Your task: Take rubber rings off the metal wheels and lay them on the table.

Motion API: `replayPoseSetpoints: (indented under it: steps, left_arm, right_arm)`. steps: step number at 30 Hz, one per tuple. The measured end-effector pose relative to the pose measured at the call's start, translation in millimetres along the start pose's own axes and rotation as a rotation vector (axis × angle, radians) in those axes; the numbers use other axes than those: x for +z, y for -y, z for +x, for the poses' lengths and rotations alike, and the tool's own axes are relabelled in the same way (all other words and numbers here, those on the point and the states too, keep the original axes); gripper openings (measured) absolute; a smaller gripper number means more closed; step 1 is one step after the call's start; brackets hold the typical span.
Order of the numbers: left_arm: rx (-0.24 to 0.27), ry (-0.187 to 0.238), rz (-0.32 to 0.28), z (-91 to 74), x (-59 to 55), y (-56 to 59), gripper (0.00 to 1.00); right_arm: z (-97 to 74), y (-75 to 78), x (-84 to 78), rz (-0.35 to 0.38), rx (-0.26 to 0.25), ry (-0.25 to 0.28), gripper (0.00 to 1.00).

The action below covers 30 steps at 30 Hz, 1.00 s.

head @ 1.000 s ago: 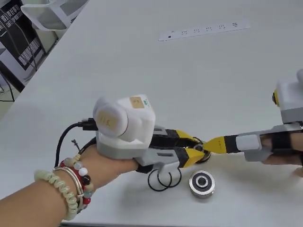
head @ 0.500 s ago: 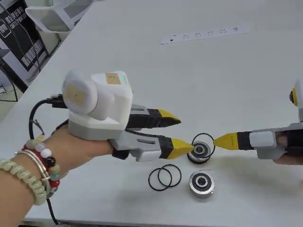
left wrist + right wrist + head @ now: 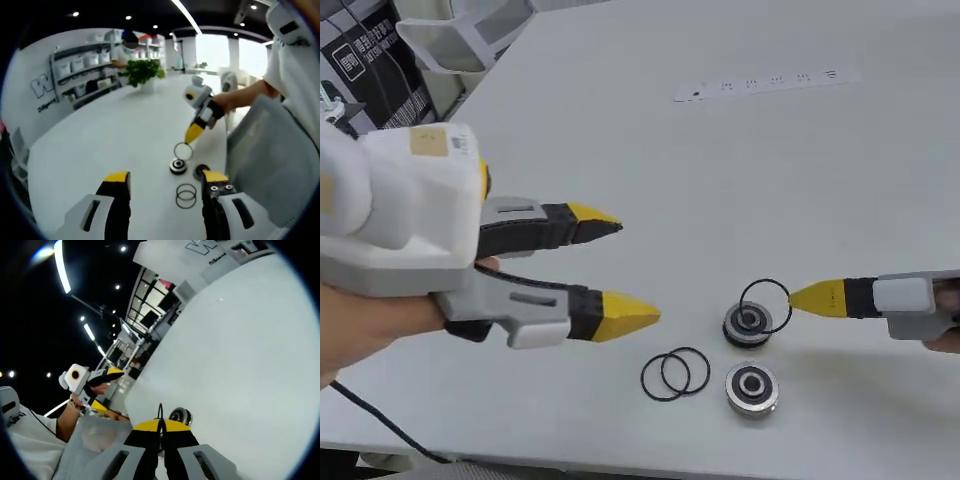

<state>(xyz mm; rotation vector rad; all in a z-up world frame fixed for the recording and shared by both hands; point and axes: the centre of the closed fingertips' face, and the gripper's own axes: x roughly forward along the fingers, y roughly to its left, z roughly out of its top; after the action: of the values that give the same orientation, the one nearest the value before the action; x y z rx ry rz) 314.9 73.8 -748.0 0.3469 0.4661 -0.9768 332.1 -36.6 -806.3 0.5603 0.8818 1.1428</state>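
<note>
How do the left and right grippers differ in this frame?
The left gripper has its jaws wide apart; the right gripper has them closed. The left holds nothing; the right pinches a ring just above a wheel. The left hangs away from that wheel; the right's tip is right beside it. Both have yellow tips.

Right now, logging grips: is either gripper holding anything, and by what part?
The right gripper pinches a rubber ring by its rim; the left gripper is open, empty.
</note>
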Motion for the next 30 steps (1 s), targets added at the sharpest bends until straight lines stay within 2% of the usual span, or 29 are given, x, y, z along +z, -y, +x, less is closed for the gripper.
replayPoseSetpoints:
  steps: [5,13,21,30]
  left_arm:
    - [0.043,0.002,-0.010,-22.5,-4.2,1.3,0.63]
    - [0.111,-0.002,-0.061,-49.5,-20.3,4.2,0.67]
    - [0.172,-0.011,-0.117,-71.0,-37.5,11.1,0.71]
    - [0.206,0.004,-0.163,-78.1,-43.2,17.9,0.75]
  right_arm:
    - [-1.9,-12.0,3.6,-0.032,0.012,-0.002,0.00]
    - [3.7,-33.5,6.8,-0.082,0.048,-0.026,0.00]
    - [18.8,-50.0,3.0,-0.143,0.086,-0.096,0.00]
    - [39.5,-59.0,-14.1,-0.188,0.115,-0.197,0.00]
